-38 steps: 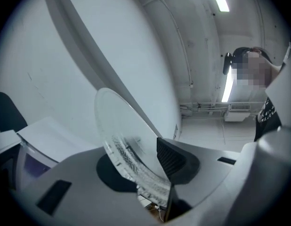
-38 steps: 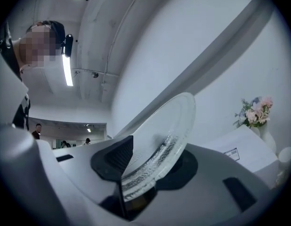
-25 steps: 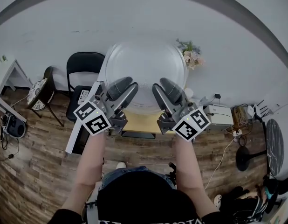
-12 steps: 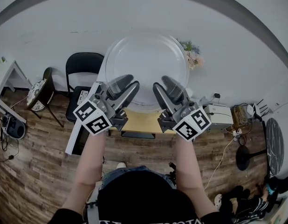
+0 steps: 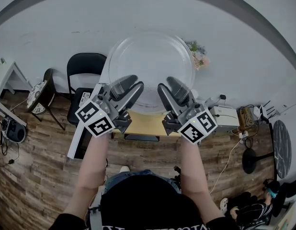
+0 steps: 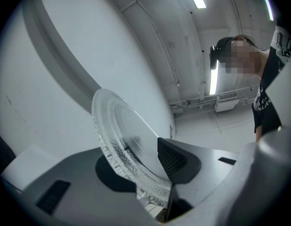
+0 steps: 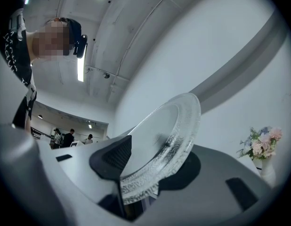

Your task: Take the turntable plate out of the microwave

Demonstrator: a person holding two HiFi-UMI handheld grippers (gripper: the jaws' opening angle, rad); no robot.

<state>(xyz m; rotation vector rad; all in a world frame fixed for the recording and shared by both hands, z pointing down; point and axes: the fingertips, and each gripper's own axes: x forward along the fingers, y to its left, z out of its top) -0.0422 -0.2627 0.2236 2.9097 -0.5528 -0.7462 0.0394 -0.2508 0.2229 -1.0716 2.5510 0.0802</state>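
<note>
— Left claw (image 5: 129,86) and right claw (image 5: 172,87) each pinch the near rim of the turntable plate (image 5: 150,63), both clamped on glass.
— So it's out, up in the air to the right of the black chair (image 5: 85,72)?
— Looks so, and tilted. It's smooth glass gripped at one edge only. If either claw slackens, I reckon it slides out and shatters.

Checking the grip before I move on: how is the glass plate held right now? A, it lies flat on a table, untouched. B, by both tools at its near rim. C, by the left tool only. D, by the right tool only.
B: the left tool and the right tool each clamp the near rim of the raised plate.
</note>
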